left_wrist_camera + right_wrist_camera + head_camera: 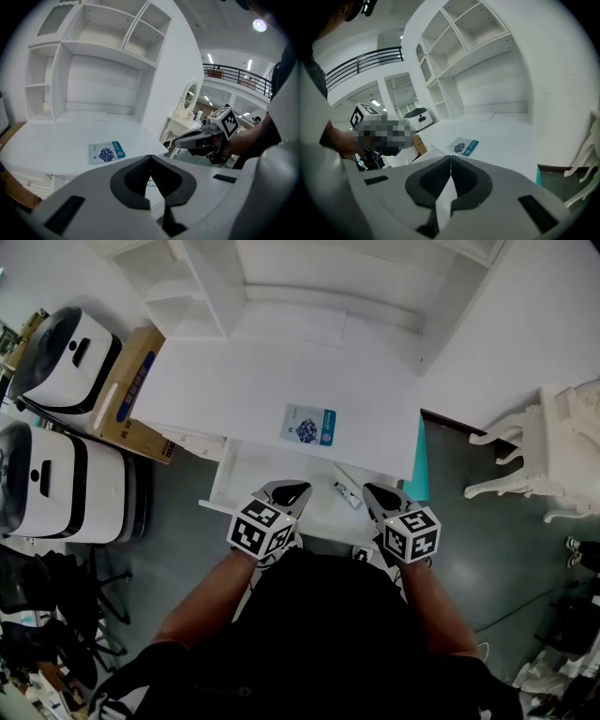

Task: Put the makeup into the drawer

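A: Claws first: left gripper (285, 491) & right gripper (377, 497) both pressed together, empty. Small tube (347, 494) lies in open drawer (246, 474).
B: Flat packet (309, 425) sits on desktop (234, 390) beyond. It's thin, so prob skids away w/o a clean pinch.

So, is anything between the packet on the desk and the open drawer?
Nothing visible. The packet lies alone on the desk; the drawer stands open below its front edge. Both shut, the left gripper and right gripper hover over it.

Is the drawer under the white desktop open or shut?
Open: the drawer sticks out from under the desktop, and a small makeup item lies inside it.
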The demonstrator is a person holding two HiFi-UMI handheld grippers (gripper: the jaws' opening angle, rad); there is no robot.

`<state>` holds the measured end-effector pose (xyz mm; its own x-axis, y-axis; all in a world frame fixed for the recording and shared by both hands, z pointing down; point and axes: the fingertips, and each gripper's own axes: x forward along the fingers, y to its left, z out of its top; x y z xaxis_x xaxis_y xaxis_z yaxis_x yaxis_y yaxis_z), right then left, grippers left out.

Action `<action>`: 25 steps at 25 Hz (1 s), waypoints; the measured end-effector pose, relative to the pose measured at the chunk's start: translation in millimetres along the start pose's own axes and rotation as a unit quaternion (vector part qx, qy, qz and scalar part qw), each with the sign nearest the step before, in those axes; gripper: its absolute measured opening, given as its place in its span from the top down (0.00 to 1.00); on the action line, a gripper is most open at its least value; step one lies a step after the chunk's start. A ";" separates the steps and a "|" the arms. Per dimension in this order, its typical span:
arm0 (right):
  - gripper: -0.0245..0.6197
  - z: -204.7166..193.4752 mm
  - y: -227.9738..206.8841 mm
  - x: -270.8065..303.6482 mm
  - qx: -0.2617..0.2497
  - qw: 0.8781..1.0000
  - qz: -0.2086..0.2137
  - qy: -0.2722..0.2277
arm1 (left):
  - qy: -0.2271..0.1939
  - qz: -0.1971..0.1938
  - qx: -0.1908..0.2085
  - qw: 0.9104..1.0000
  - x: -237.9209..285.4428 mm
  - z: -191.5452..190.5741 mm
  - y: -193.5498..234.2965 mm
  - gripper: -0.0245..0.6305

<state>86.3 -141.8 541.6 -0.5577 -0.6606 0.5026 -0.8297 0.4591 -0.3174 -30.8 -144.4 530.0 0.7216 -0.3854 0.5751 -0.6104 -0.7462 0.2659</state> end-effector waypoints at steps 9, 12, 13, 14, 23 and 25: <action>0.92 -4.1 1.4 -1.9 -0.002 1.000 0.002 0.005 | 0.002 0.001 -0.002 1.000 0.5 -1.9 -0.7 0.95; 0.92 -3.2 2.5 -1.8 -0.004 1.000 0.002 0.005 | -0.011 0.004 -0.009 1.000 -1.5 1.9 0.8 0.95; 0.92 -3.1 3.1 -1.7 -0.004 1.000 0.002 0.005 | -0.013 0.005 -0.009 1.000 -2.2 2.4 1.1 0.95; 0.92 -3.5 3.5 -1.6 -0.005 1.000 0.001 0.005 | -0.014 0.006 -0.009 1.000 -2.5 2.3 1.3 0.95; 0.92 -14.1 3.1 4.5 -0.015 1.000 -0.004 0.013 | -0.005 0.012 -0.015 1.000 -1.6 -7.6 2.0 0.95; 0.91 -17.6 4.4 12.2 -0.031 0.999 -0.004 0.024 | 0.003 0.022 -0.025 0.999 -3.3 -13.9 8.5 0.95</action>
<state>76.1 -137.4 560.5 -0.5483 -0.6361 0.5429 -0.8304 0.4911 -0.2633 -43.0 -141.9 541.1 0.6915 -0.4150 0.5912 -0.6578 -0.7001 0.2779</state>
